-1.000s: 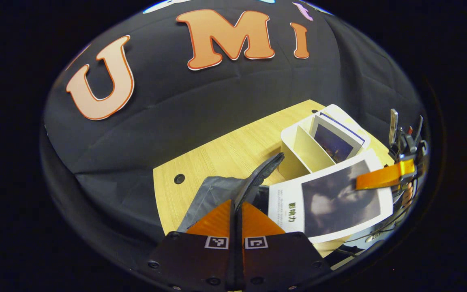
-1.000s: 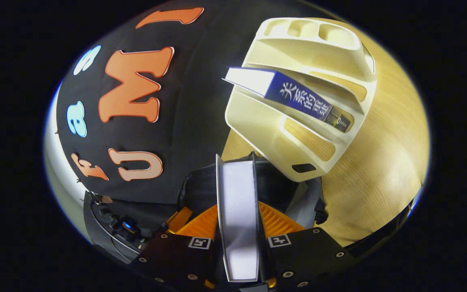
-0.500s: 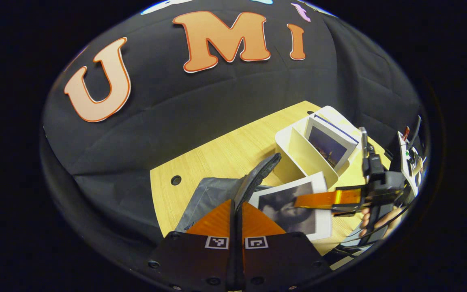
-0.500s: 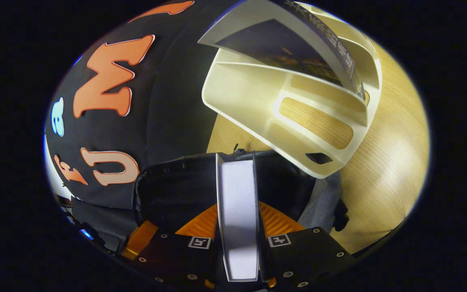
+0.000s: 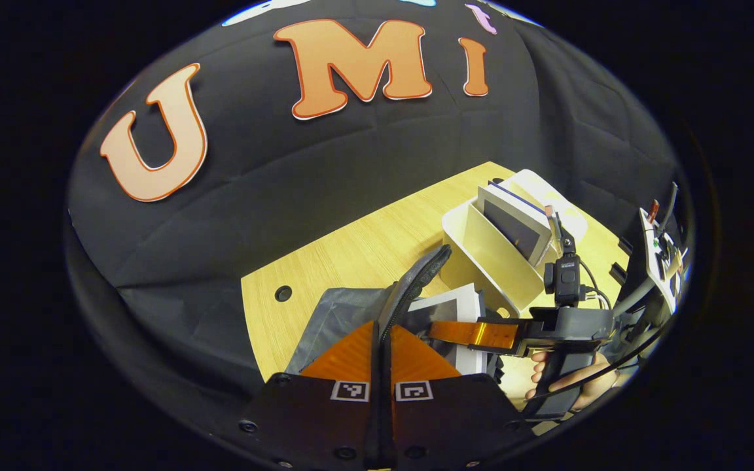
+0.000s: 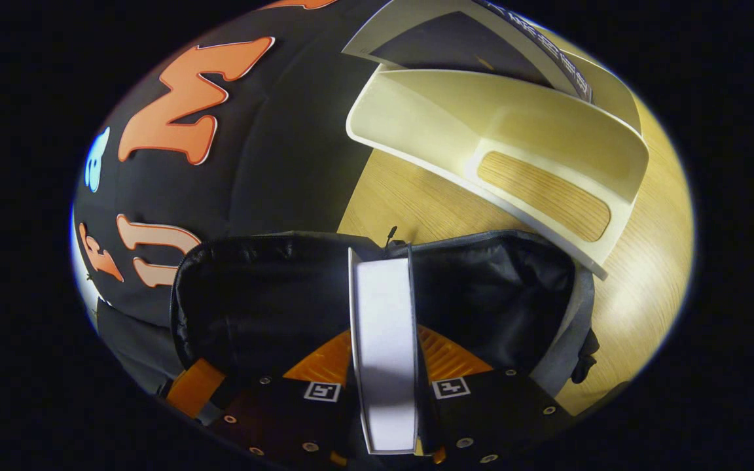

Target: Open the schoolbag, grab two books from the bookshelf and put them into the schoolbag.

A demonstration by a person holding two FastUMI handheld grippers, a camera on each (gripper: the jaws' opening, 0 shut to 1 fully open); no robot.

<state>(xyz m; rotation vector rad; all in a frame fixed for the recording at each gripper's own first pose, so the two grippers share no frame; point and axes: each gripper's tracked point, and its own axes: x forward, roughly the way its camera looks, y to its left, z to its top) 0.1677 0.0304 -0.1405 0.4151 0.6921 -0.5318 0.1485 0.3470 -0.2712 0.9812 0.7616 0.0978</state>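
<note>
The left gripper (image 5: 381, 340) is sitting low over the bag (image 5: 344, 314), its fingers pressed together on the bag's raised rim (image 5: 416, 284), a dark padded edge that is standing up between them and curving away toward the shelf (image 5: 482, 255). The bag's grey cloth is lying on the wooden table (image 5: 351, 252), just beside the shelf's near wall.

The right gripper (image 6: 383, 353) is clamping a book (image 6: 383, 347) between its two fingers, one on each cover, with the pale page edges facing the right gripper view. The book is standing upright in the bag's open mouth (image 6: 272, 294), with the dark lining spreading to both sides of it and the zip edge running round the left. In the left gripper view the same book (image 5: 452, 314) is showing as a white-bordered cover partly sunk behind the bag's rim, with the right gripper (image 5: 455, 332) reaching in from the right and a hand (image 5: 580, 383) gripping its handle below.

The cream shelf (image 6: 514, 150) is standing on the table (image 6: 639, 275) just behind the bag, its front wall with a slot through which the wood is showing. A second book (image 6: 455, 46) is leaning in one of its compartments; in the left gripper view this second book (image 5: 514, 226) is tilting against a divider. Which compartment it is in cannot be told.
</note>
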